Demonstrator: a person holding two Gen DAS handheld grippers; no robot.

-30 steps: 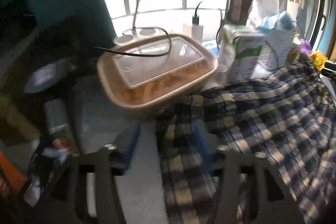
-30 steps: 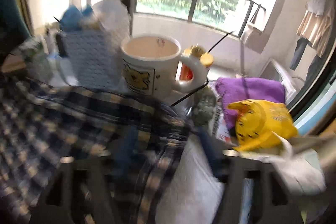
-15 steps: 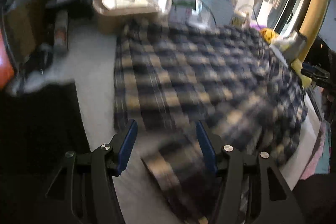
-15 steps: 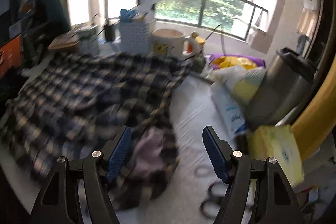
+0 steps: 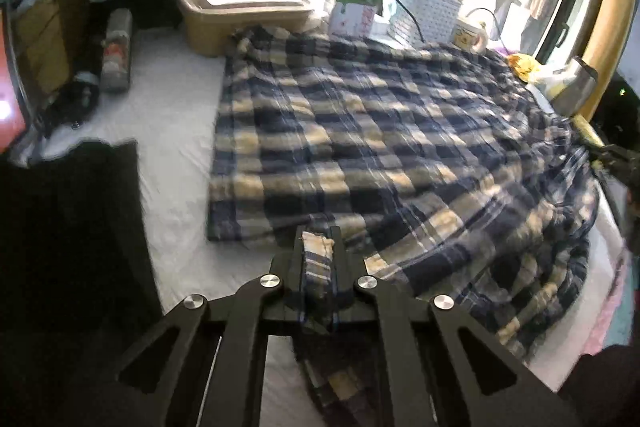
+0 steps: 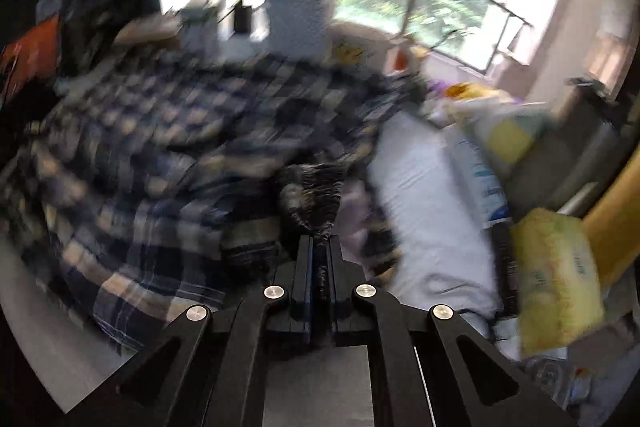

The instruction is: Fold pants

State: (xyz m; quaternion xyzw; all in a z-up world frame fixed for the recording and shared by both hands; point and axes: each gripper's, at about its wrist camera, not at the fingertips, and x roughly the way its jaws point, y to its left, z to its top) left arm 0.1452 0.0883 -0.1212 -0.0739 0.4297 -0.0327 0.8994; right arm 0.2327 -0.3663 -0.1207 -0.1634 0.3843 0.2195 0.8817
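**Both tongs clamp near edge of plaid pants, fold about to begin**

The left tongs (image 5: pixel 318 251) are closed on a frayed hem corner of the navy-and-cream plaid pants (image 5: pixel 380 131), the cloth bunched between the two black fingers. The right tongs (image 6: pixel 320 247) are likewise closed on a gathered tuft of the same fabric, though that view is heavily motion-blurred. The pants lie spread across the white-covered counter (image 5: pixel 176 131), their far edge touching a tan lidded container (image 5: pixel 236 15) and running just beside a carton (image 5: pixel 354 7), a white perforated basket (image 5: pixel 428 13) and a mug (image 5: pixel 470 37) by the window.

By the look of it, the step in hand is the first fold: with both near corners gripped, the likely next move is to lift the edge clear of the counter and carry it across the spread cloth. That calls for the two tongs to travel together so the edge stays taut and square, and to stay low enough not to knock the clutter at the back or the yellow packet (image 6: pixel 556 279) and bags on the right.

Writing is scarce. The carton shows green and red print, and the mug a yellow cartoon figure, but no word on either, or on the blurred packets in the right view, can be read.
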